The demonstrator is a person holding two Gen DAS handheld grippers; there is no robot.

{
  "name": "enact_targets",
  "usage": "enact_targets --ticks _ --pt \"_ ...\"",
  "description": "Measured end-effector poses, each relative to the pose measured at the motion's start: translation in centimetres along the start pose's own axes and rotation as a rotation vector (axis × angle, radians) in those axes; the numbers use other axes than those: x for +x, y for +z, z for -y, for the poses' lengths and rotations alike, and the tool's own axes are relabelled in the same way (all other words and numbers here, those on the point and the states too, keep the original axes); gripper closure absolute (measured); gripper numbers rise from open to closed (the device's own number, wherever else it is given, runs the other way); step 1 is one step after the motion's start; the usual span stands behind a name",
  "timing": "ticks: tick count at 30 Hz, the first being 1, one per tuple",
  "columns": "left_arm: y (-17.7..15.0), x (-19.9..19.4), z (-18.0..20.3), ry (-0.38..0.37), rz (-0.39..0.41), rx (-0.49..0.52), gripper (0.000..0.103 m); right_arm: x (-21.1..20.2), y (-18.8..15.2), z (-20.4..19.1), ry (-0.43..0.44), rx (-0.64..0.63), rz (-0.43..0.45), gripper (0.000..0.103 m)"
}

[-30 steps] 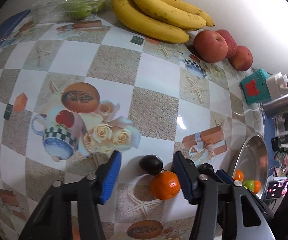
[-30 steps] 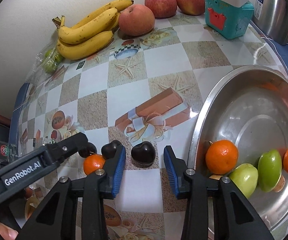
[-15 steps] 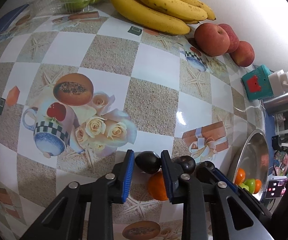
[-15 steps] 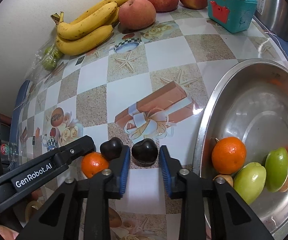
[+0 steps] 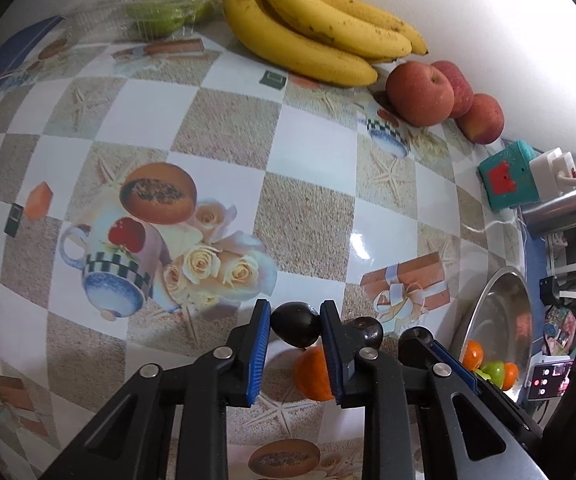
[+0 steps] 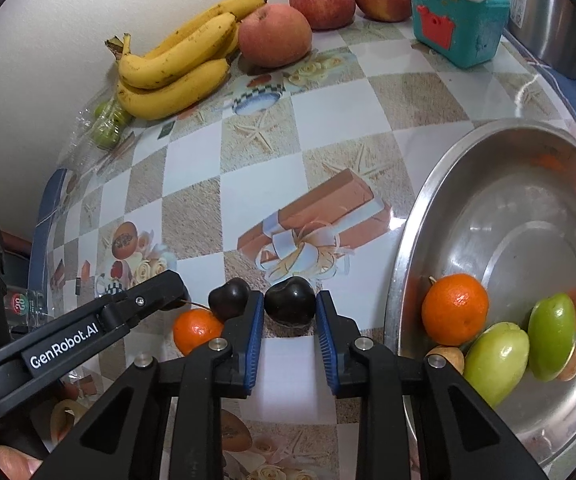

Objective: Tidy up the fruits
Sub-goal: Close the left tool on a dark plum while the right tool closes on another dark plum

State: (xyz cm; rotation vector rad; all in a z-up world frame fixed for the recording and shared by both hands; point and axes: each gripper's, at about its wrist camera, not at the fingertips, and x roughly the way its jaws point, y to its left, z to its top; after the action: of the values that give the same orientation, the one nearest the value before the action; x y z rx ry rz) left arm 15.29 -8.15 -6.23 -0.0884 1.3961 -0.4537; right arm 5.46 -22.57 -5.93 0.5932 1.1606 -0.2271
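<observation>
Two handheld grippers point steeply down at a glossy, picture-printed surface (image 6: 328,120). The left gripper (image 5: 294,326) has just closed its blue-padded jaws and now pinches a small dark plum (image 5: 296,323) by its sides. The right gripper (image 6: 290,308) has also just closed its jaws, which pinch a second dark plum (image 6: 289,300) the same way. Both plums sit low on the surface near its front; whether they are lifted clear cannot be told. A third dark plum (image 6: 229,298) and a tangerine (image 6: 194,330) lie between the two grippers, touching or nearly so. To the right stands a steel bowl (image 6: 508,152), holding tangerines and green fruits. Bananas (image 6: 176,68) and apples (image 6: 275,35) line the back wall. The plums look light, smooth and somewhat slippery, with soft flesh that would bruise under a hard squeeze, so a gentle hold across the widest part seems best.
</observation>
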Motion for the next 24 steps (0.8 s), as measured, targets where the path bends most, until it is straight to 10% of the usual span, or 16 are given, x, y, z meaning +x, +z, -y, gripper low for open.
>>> enact_targets --ticks 24 --pt "0.5 -5.3 3.2 -0.009 0.128 0.074 0.076 -5.2 1.0 1.9 0.005 0.063 0.107 0.076"
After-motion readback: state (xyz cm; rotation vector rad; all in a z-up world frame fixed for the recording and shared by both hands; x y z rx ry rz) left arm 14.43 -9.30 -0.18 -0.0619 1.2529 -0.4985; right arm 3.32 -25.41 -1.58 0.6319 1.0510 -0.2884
